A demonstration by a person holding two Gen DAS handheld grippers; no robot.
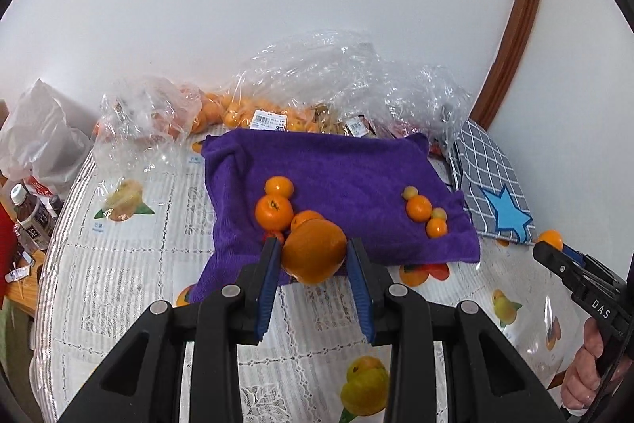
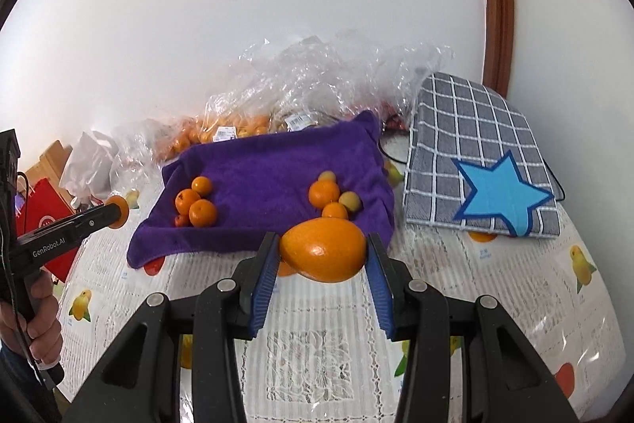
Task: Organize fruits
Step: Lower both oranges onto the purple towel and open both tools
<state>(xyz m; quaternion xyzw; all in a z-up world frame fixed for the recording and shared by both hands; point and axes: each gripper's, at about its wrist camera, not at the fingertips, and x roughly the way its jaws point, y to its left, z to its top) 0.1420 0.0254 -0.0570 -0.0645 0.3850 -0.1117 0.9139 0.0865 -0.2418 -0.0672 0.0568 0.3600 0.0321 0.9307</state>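
Note:
My left gripper point(image 1: 313, 250) is shut on a large orange point(image 1: 314, 251), held just above the near edge of a purple towel point(image 1: 340, 165). A group of oranges point(image 1: 274, 211) lies on the towel's left part and a group of small oranges and kumquats point(image 1: 426, 213) on its right. My right gripper point(image 2: 323, 244) is shut on another large orange point(image 2: 324, 249) near the towel's point(image 2: 269, 169) front edge. Both groups also show in the right wrist view, left group point(image 2: 196, 203) and right group point(image 2: 331, 197). Each gripper shows in the other's view, left gripper point(image 2: 115, 211) and right gripper point(image 1: 549, 244).
Clear plastic bags of oranges point(image 1: 237, 110) lie behind the towel by the wall. A grey checked cloth with a blue star point(image 2: 479, 161) lies right of the towel. Bottles point(image 1: 29, 221) and a red bag point(image 2: 43, 224) stand off the table's left edge.

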